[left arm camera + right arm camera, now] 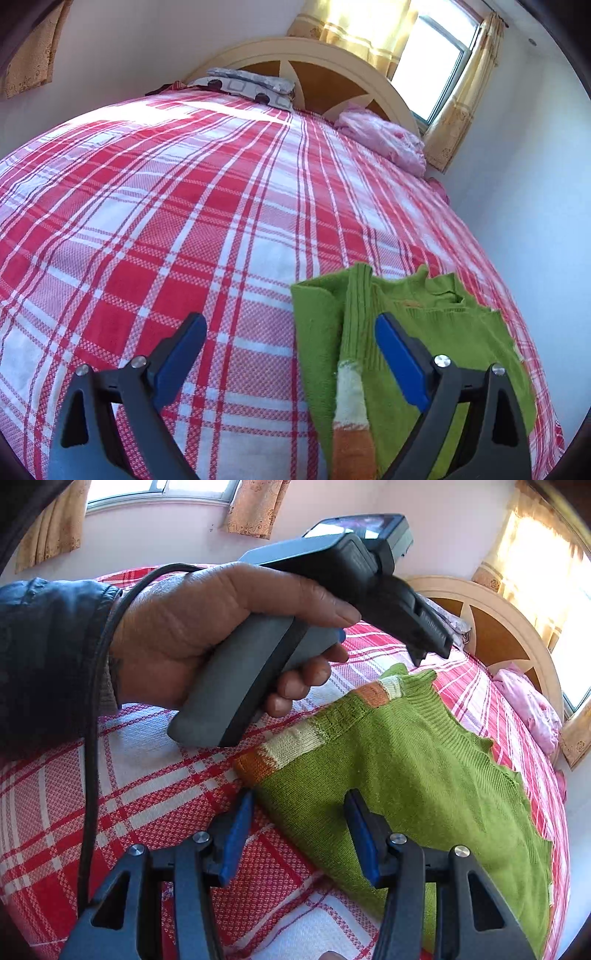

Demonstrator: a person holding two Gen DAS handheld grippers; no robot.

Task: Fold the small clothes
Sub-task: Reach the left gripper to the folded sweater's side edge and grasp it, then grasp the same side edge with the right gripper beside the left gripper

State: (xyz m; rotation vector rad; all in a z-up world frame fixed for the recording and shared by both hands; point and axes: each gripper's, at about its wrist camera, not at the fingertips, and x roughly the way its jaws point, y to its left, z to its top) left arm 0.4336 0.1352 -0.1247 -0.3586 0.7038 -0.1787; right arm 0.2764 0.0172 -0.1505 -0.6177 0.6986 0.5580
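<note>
A small green knit sweater [417, 760] with orange and white cuff bands lies partly folded on the red plaid bedspread [155, 797]. In the left wrist view the sweater [417, 332] lies at the lower right, a sleeve folded over it. My left gripper [291, 325] is open above the sweater's left edge, its right finger over the knit. My right gripper [299, 805] is open over the sweater's near corner, holding nothing. The left gripper's body [332, 583] and the hand holding it show above the sweater in the right wrist view.
A patterned pillow [251, 85] and a pink bundle of cloth [384, 140] lie by the round wooden headboard [332, 77]. A wall runs along the bed's right edge. A black cable [92, 716] hangs from the left gripper across the bedspread.
</note>
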